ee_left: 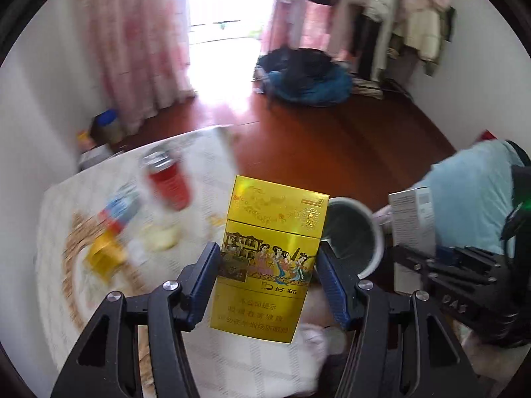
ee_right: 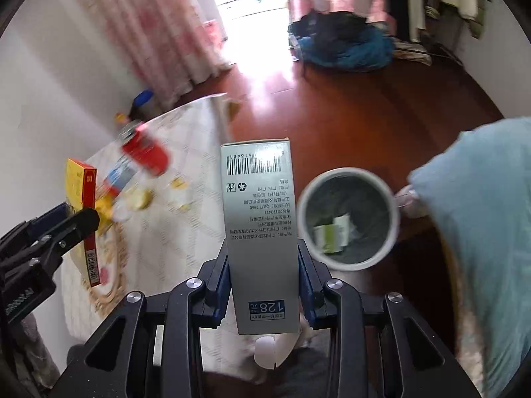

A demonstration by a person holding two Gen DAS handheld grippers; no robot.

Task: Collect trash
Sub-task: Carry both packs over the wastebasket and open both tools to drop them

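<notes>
Left gripper (ee_left: pixel 268 258) fingers at frame bottom centre, clamped on gold cigarette pack (ee_left: pixel 270 258), pack upright, filling mid-frame. Right gripper (ee_right: pixel 264 265) fingers closed on grey carton (ee_right: pixel 260 232), barcode end up, bottom flap open. White bin (ee_right: pixel 348 219) just right of carton, lined dark, paper scrap inside; in left view bin (ee_left: pixel 351 232) shows behind pack. Red can (ee_left: pixel 169 179) and blurred litter on table (ee_left: pixel 205 152), left of frame.
</notes>
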